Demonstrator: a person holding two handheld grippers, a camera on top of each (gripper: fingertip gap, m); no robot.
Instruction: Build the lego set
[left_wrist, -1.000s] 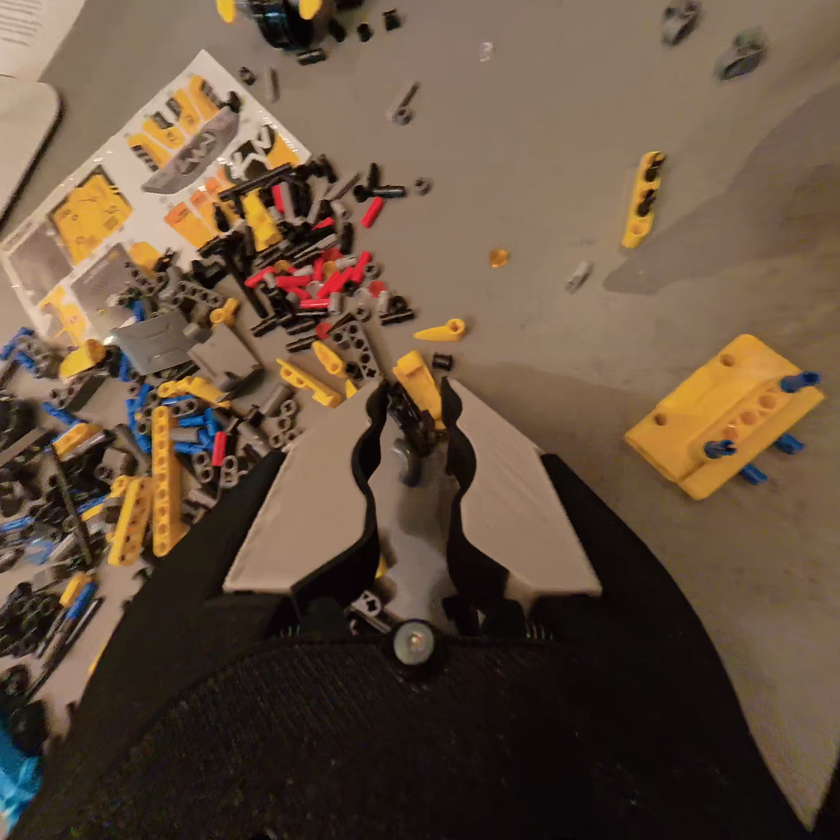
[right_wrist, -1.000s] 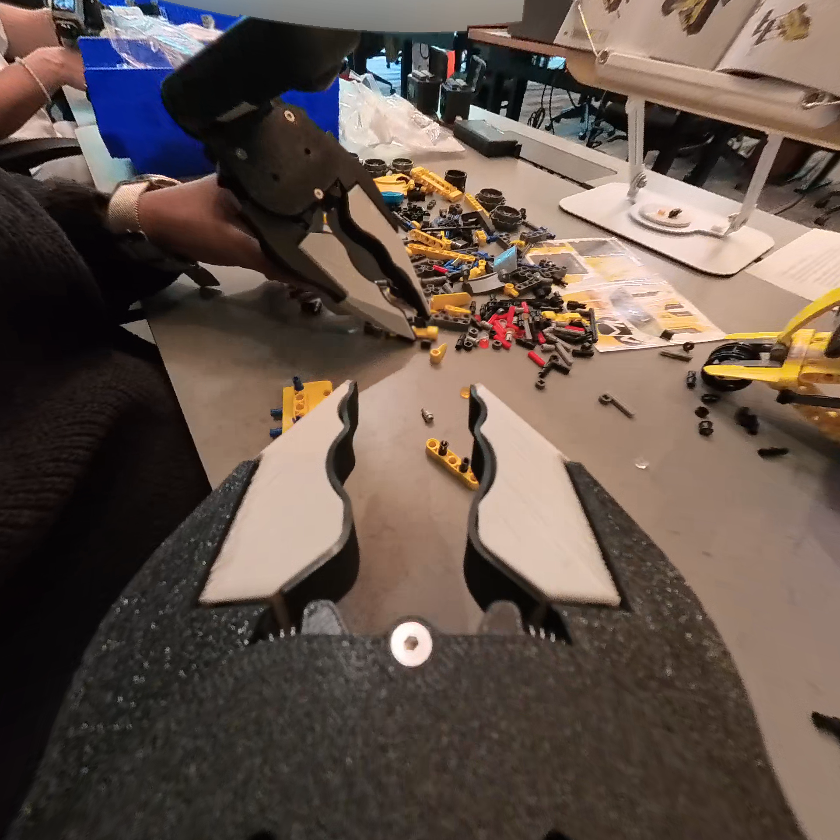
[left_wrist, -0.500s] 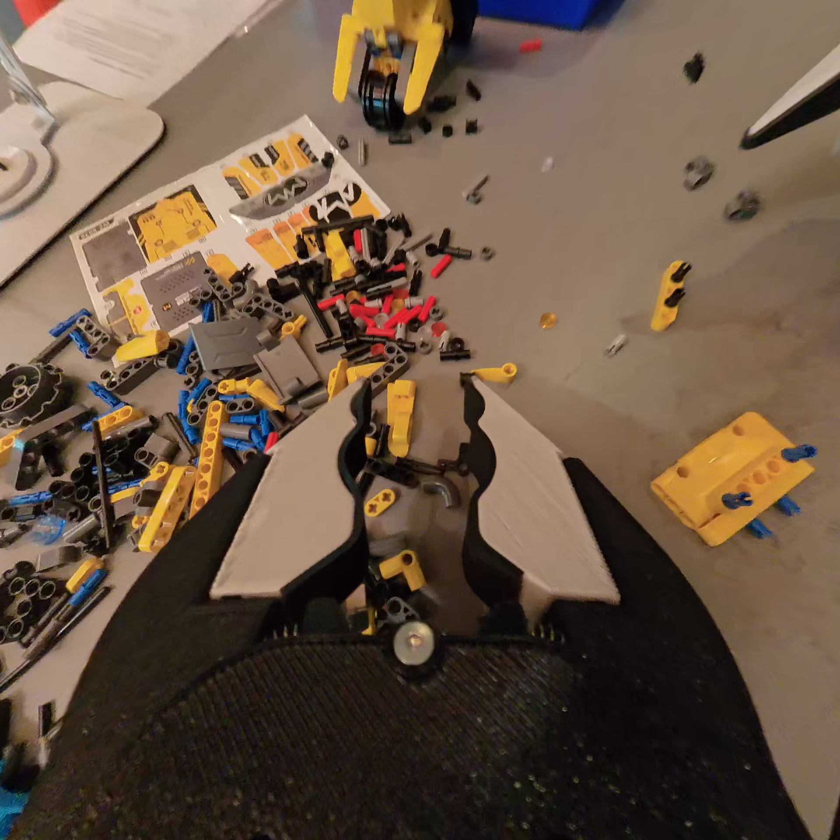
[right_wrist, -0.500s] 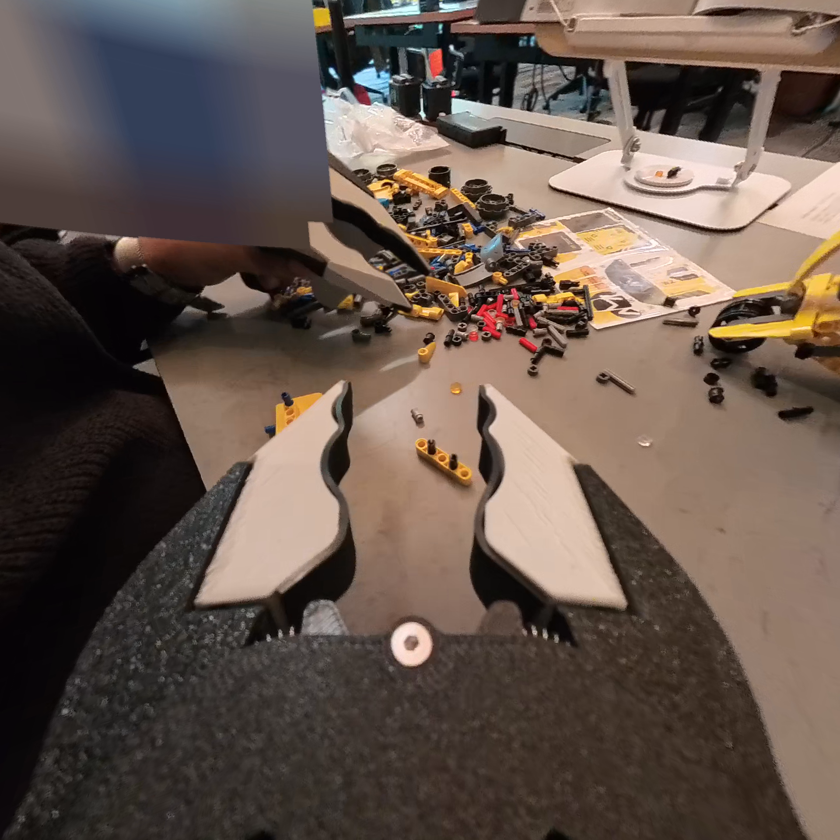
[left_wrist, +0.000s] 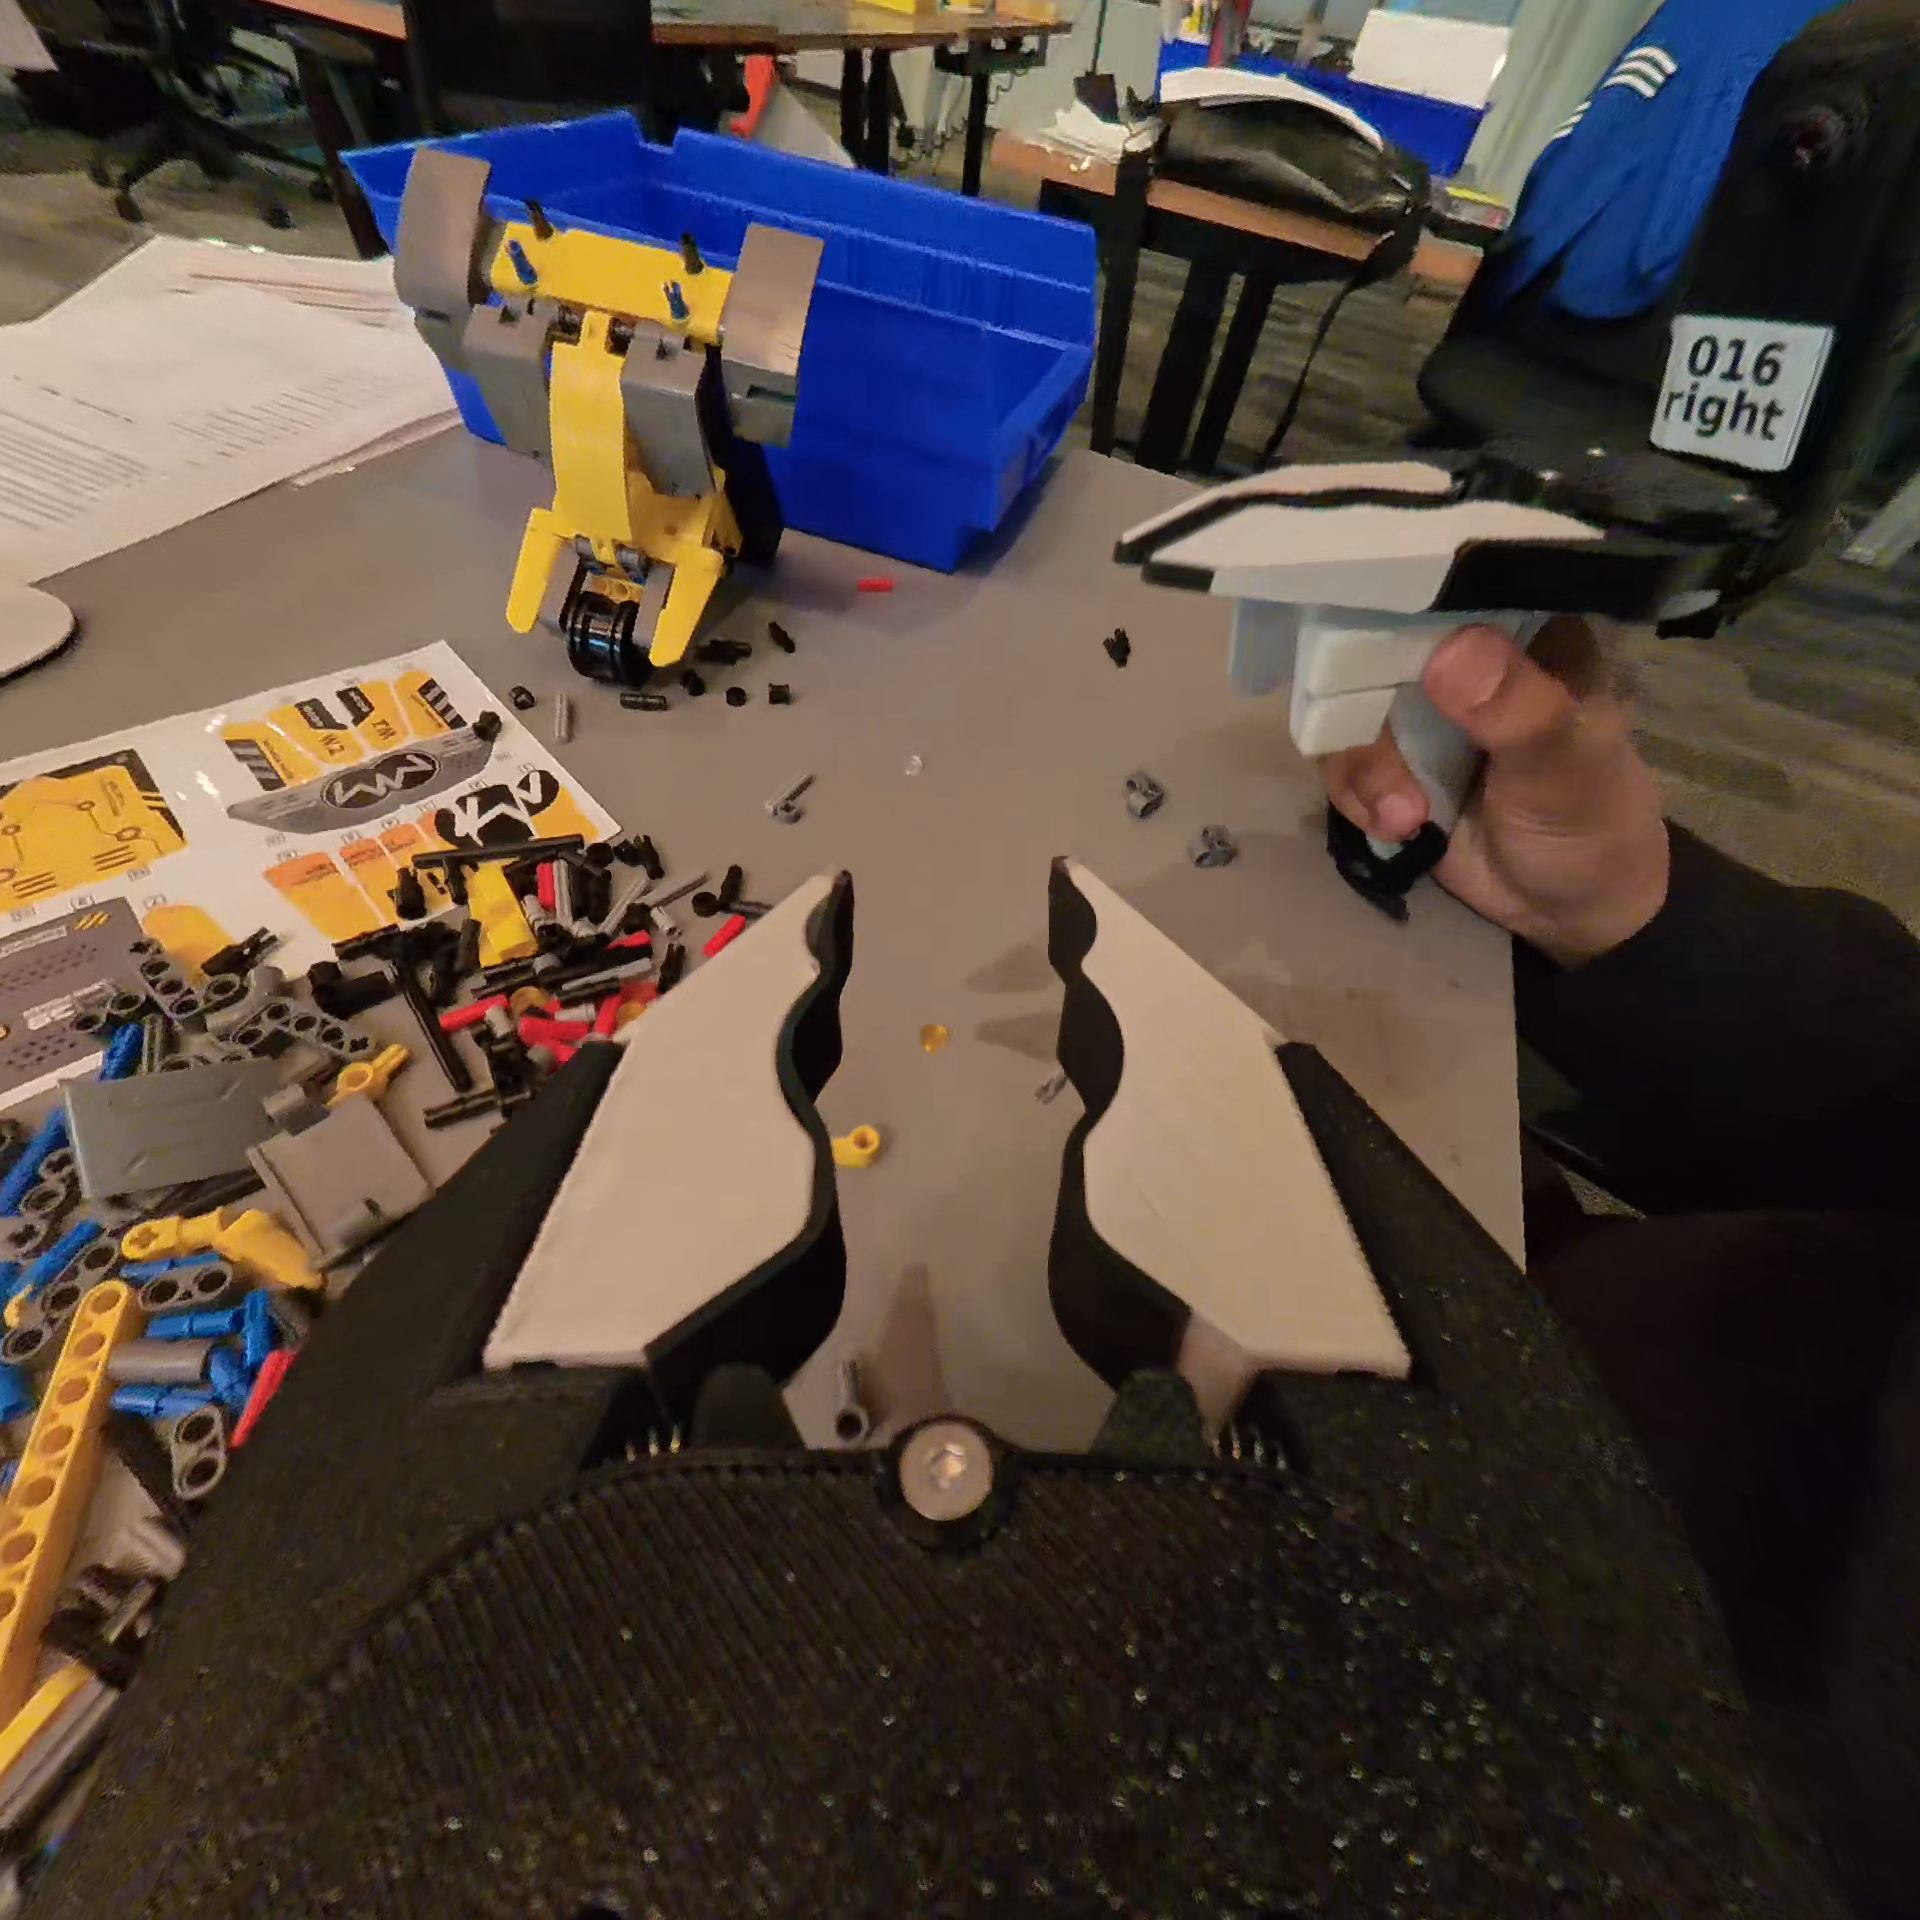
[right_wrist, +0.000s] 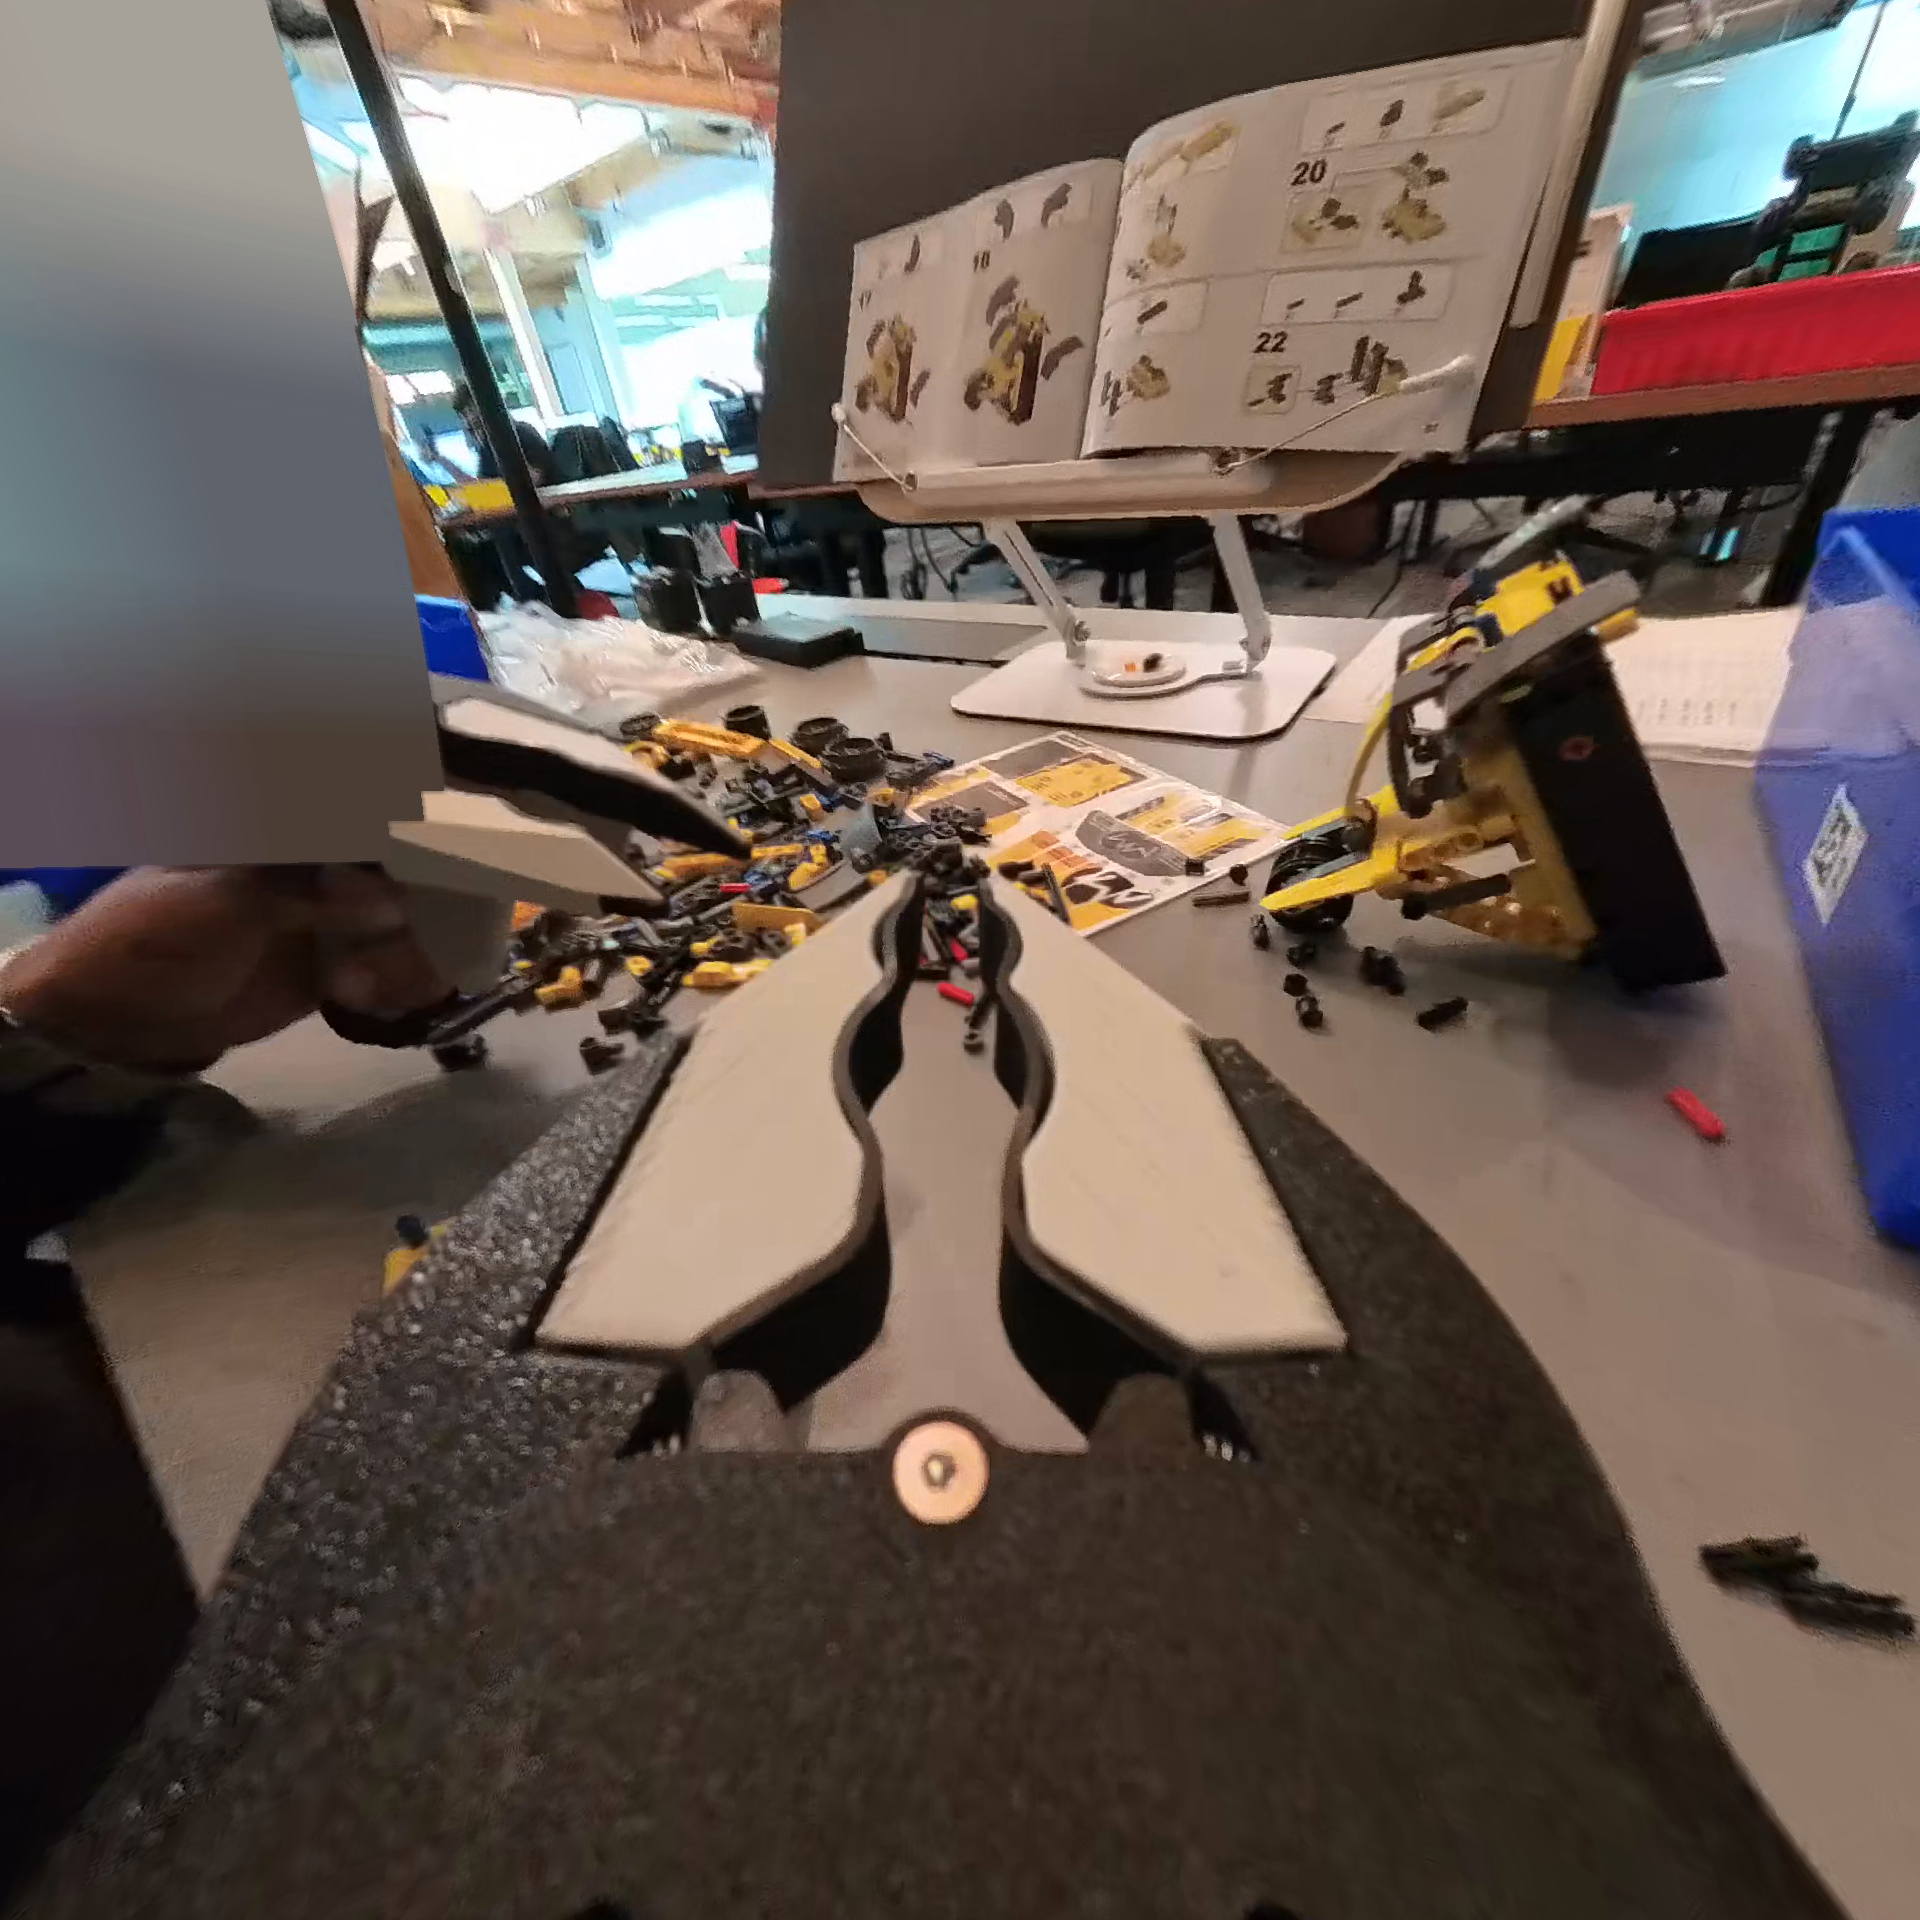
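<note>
Left tool (left_wrist: 948, 883) gaping, empty, above counter (left_wrist: 935, 665); yellow pin (left_wrist: 858, 1144) between fingers. Right tool (right_wrist: 951, 894) nearly closed, empty. Risk: scattering parts pile (left_wrist: 499, 966) leftward if swept.

The left gripper (right_wrist: 665, 852) is cut off behind a laid-over blur patch, so its body and handle do not show. Beside it, the pile of small parts (right_wrist: 790, 831) is too small and soft to sort piece from piece, and the blue bin (right_wrist: 1860, 862) runs off the right edge. Behind the pile, the booklet (right_wrist: 1174, 291) pages are blurred.
</note>
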